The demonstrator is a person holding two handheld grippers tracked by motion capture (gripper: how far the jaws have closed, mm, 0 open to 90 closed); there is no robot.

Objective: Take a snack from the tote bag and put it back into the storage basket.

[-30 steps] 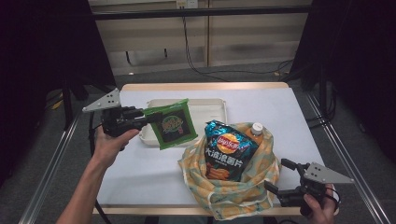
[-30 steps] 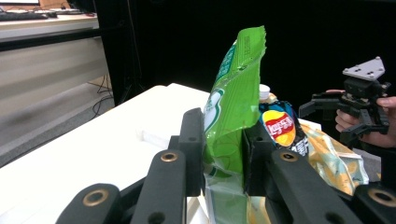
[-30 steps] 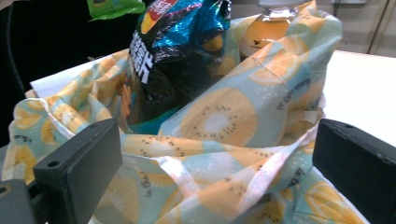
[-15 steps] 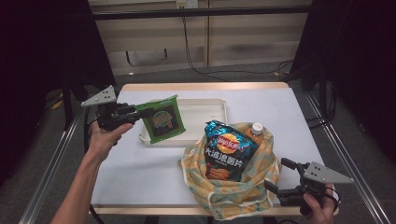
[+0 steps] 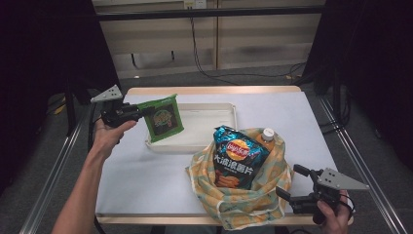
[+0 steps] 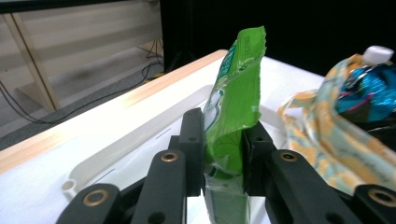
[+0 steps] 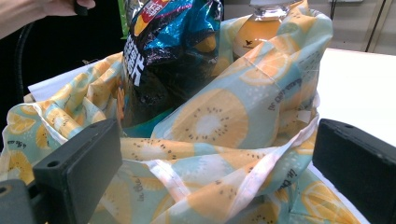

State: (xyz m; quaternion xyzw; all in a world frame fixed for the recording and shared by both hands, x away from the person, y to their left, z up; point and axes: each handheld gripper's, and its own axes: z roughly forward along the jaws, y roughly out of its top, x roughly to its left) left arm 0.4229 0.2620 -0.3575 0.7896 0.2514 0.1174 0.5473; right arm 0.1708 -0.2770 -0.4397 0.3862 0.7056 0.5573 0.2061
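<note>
My left gripper (image 5: 140, 111) is shut on the lower end of a green snack packet (image 5: 164, 119), held upright above the left end of the white tray (image 5: 229, 108). In the left gripper view, both jaws of the left gripper (image 6: 223, 136) pinch the green packet (image 6: 239, 74). A fruit-print cloth bag (image 5: 243, 202) stands at the front of the table with a blue chip bag (image 5: 237, 156) and an orange drink bottle (image 5: 267, 137) in it. My right gripper (image 5: 292, 182) is open just right of the bag; its jaws (image 7: 219, 161) stand wide apart before the cloth bag (image 7: 210, 116).
The tray's rim (image 6: 116, 156) runs under the packet. Bare white tabletop (image 5: 141, 180) lies left of the bag and more of it (image 5: 292, 117) to the right of the tray. The table's wooden far edge (image 5: 214, 90) borders a dark floor with cables.
My left hand has carried the green packet leftward and a little farther from the bag, over the tray's left end. The right gripper and the bag have stayed put.
</note>
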